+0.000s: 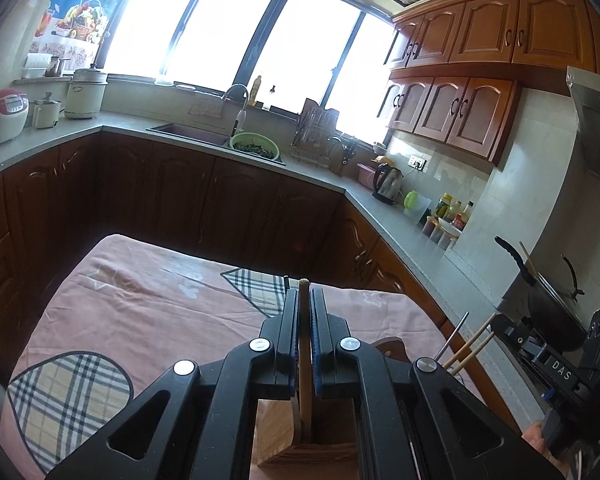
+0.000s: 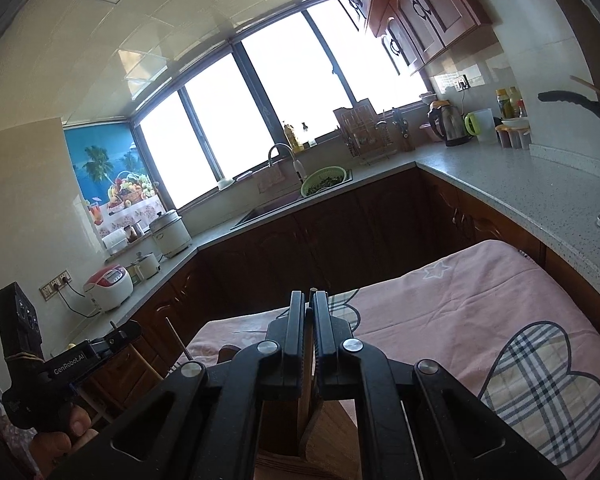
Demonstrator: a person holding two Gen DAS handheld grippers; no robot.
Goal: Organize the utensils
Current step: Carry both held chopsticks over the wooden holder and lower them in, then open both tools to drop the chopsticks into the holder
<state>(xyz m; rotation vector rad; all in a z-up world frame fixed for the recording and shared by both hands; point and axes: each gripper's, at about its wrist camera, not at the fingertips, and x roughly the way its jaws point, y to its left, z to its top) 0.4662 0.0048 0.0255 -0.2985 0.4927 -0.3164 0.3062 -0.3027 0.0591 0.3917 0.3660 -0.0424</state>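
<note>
- Around both grippers lies a pink cloth [image 1: 148, 304] with plaid patches, spread over a table; beyond its far edge stand dark lower cabinets [image 1: 204, 200] and a grey counter [image 1: 384, 216] that wraps round the room.
- Well ahead of the jaws on that counter are a sink with a green colander [image 1: 255, 145], a dish rack [image 1: 314, 136], a kettle [image 1: 388, 181] and a rice cooker [image 1: 0, 114].
- Directly below the left gripper [image 1: 305, 304] sits a wooden holder [image 1: 300, 432] with open slots; to its right two more wooden sticks and a thin metal rod [image 1: 456, 334] poke up from the holder, close beside the right gripper's body.
- Open cloth extends ahead and to the left of the left jaws; to the right of them the table edge meets the counter closely, with a black pan [image 1: 548, 304] on the stove beyond.
- The left jaws are pressed nearly together, pinching an upright wooden chopstick [image 1: 303, 344] whose tip shows just above the fingertips and whose lower end reaches into the holder.
- The right gripper [image 2: 309, 308] is likewise nearly closed on a slim dark wooden stick [image 2: 309, 364] that runs down between the jaws into the holder's slot [image 2: 300, 428].
</note>
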